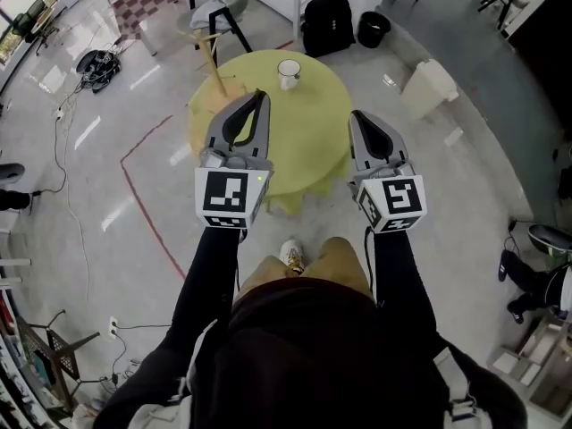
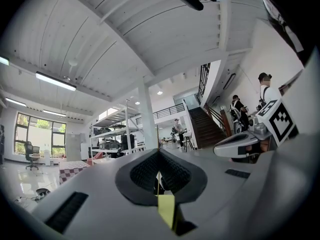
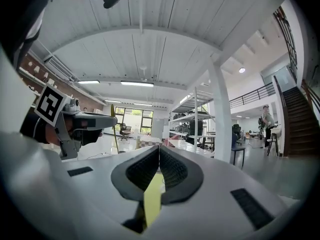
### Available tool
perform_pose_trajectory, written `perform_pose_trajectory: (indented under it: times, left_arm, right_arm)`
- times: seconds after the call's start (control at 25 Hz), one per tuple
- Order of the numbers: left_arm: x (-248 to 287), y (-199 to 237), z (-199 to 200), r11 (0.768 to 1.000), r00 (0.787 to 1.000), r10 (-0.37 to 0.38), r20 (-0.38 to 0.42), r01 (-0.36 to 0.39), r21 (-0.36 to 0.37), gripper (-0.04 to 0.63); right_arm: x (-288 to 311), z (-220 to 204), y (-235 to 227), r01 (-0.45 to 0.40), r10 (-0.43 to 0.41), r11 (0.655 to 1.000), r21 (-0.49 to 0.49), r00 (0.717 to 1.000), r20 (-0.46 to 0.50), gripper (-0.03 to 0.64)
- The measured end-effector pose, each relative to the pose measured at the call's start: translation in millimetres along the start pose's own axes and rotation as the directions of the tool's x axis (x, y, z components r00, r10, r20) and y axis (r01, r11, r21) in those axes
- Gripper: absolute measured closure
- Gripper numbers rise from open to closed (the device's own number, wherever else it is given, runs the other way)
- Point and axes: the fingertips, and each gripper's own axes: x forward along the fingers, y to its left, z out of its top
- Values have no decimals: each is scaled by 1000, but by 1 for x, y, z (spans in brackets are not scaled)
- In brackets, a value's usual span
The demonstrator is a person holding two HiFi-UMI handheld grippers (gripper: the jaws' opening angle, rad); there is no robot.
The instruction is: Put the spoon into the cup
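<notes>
While held level over the round yellow-green table [image 1: 313, 150], clenching the thin wooden spoon [image 3: 115, 134] upright in the left gripper [image 1: 261, 95]. Pinched shut on nothing at the right gripper [image 1: 356, 114]. Well short of the white cup [image 1: 289, 72], upright on the table's far side.

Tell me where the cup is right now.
In the head view, the white cup stands near the far edge of the round yellow-green table, with a black backpack on the floor just beyond that edge.
</notes>
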Motion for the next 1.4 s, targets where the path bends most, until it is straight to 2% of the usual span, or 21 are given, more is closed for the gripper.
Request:
perform_pose_trajectory:
  times: [0.52, 0.96, 1.4]
  left_arm:
    - [66, 31, -27, 998, 999, 34, -25, -36, -59, 580]
    - [163, 60, -50, 996, 994, 73, -81, -77, -51, 580]
    - [237, 59, -92, 989, 988, 106, -111, -117, -92, 580]
  right_arm:
    - [70, -15, -36, -41, 41, 999, 0, 999, -19, 589]
    - [178, -18, -97, -146, 147, 989, 22, 989, -17, 589]
    - [251, -52, -137, -270, 272, 961, 61, 961, -48, 589]
